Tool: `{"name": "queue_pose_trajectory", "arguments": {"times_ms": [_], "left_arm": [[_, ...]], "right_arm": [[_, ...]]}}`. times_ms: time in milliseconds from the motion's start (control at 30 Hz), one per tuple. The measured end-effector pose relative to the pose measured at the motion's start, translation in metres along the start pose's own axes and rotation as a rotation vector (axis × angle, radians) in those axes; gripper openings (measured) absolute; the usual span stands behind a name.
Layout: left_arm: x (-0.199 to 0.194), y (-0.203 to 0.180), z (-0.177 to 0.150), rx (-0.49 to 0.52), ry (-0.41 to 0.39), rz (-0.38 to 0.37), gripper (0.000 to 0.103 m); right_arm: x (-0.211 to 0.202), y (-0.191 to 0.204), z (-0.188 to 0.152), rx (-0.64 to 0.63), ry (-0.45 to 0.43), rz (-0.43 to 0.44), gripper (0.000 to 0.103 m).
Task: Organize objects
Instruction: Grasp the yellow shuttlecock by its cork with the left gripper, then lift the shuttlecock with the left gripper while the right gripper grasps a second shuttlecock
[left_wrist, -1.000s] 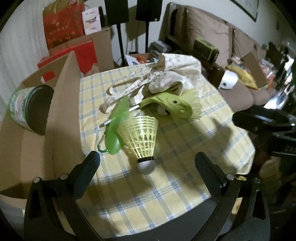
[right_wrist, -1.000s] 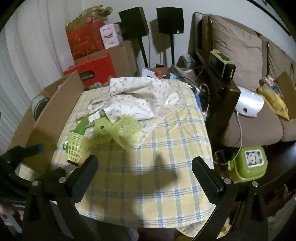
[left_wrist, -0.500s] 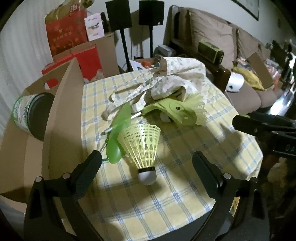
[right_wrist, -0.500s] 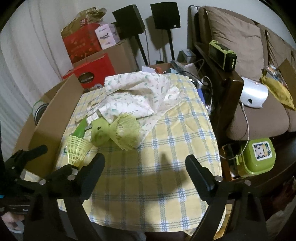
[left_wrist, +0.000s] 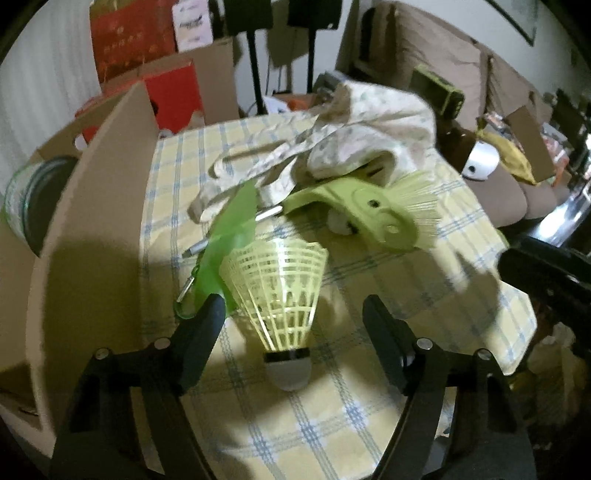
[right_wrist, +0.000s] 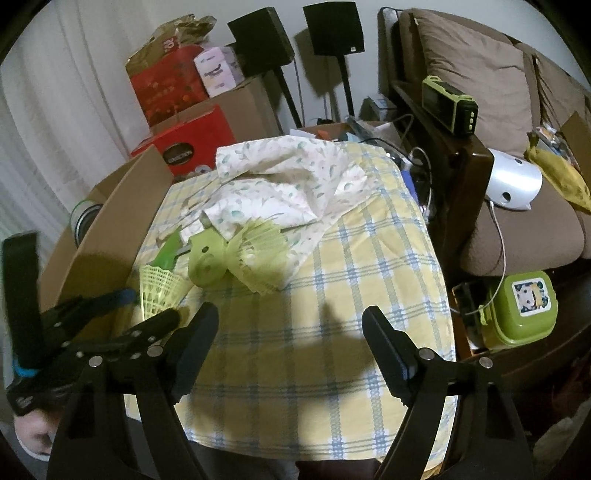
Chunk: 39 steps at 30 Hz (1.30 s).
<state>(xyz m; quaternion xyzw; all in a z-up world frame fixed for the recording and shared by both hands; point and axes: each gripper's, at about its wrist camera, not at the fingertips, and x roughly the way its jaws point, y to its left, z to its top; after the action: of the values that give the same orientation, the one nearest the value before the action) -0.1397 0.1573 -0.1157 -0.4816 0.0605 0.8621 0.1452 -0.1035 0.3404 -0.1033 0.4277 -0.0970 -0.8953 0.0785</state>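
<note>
Left gripper (left_wrist: 293, 310) nearer, angled down, fingers closing around untouched shuttlecock (left_wrist: 275, 291)

A brown sofa (right_wrist: 517, 110) stands right of the table, two black speakers (right_wrist: 295, 37) against the pale wall (right_wrist: 92, 37).

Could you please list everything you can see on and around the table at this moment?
shuttlecock: one, pale yellow with white cork, on the tablecloth between the left gripper's fingers, untouched.
green clip tool: one, lime, mid-table beside the cloth bag.
green leaf keychain: one, green, left of the shuttlecock.
cloth bag: one, white floral, far end of the table.
tablecloth: one, yellow with blue checks.
cardboard box: one, brown, left of the table.
can: one, green and white, inside the box.
lunch box: one, green, lower right.
left gripper: black, jaws closing.
right gripper: black, open over bare cloth.
</note>
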Motion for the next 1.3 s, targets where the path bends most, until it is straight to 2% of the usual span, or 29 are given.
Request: {"name": "queue_pose_trajectory", "arguments": {"times_ms": [33, 100, 133, 167, 267, 467, 700, 800, 933, 1133, 1300], "left_arm": [[0.005, 0.003, 0.000, -0.013, 0.011, -0.003, 0.072], [0.012, 0.007, -0.001, -0.032, 0.031, -0.019, 0.060], [0.016, 0.010, -0.001, -0.043, 0.045, -0.027, 0.047], [0.018, 0.012, -0.002, -0.050, 0.052, -0.033, 0.042], [0.014, 0.019, -0.003, -0.077, 0.038, -0.062, 0.038], [-0.014, 0.023, -0.003, -0.102, -0.015, -0.132, 0.037], [-0.069, 0.029, 0.004, -0.099, -0.100, -0.217, 0.037], [-0.089, 0.040, 0.008, -0.113, -0.128, -0.227, 0.037], [-0.108, 0.059, 0.010, -0.140, -0.154, -0.229, 0.037], [-0.121, 0.085, 0.006, -0.168, -0.176, -0.190, 0.037], [-0.118, 0.096, 0.001, -0.192, -0.163, -0.187, 0.037]], "right_arm": [[0.001, 0.000, 0.000, -0.001, 0.002, 0.000, 0.082], [0.002, 0.001, -0.001, -0.002, 0.004, -0.001, 0.082], [0.002, 0.001, -0.001, -0.002, 0.005, 0.000, 0.082], [0.003, 0.001, -0.001, -0.002, 0.006, 0.001, 0.082], [0.004, 0.002, -0.001, -0.003, 0.005, 0.010, 0.082], [0.007, 0.007, -0.003, -0.028, 0.005, 0.005, 0.082], [0.013, 0.005, 0.004, 0.001, 0.013, 0.032, 0.082], [0.018, -0.001, 0.012, 0.060, 0.020, 0.099, 0.072], [0.032, -0.005, 0.024, 0.122, 0.039, 0.160, 0.045], [0.050, 0.000, 0.037, 0.141, 0.050, 0.172, 0.045], [0.064, 0.003, 0.043, 0.148, 0.072, 0.187, 0.038]]}}
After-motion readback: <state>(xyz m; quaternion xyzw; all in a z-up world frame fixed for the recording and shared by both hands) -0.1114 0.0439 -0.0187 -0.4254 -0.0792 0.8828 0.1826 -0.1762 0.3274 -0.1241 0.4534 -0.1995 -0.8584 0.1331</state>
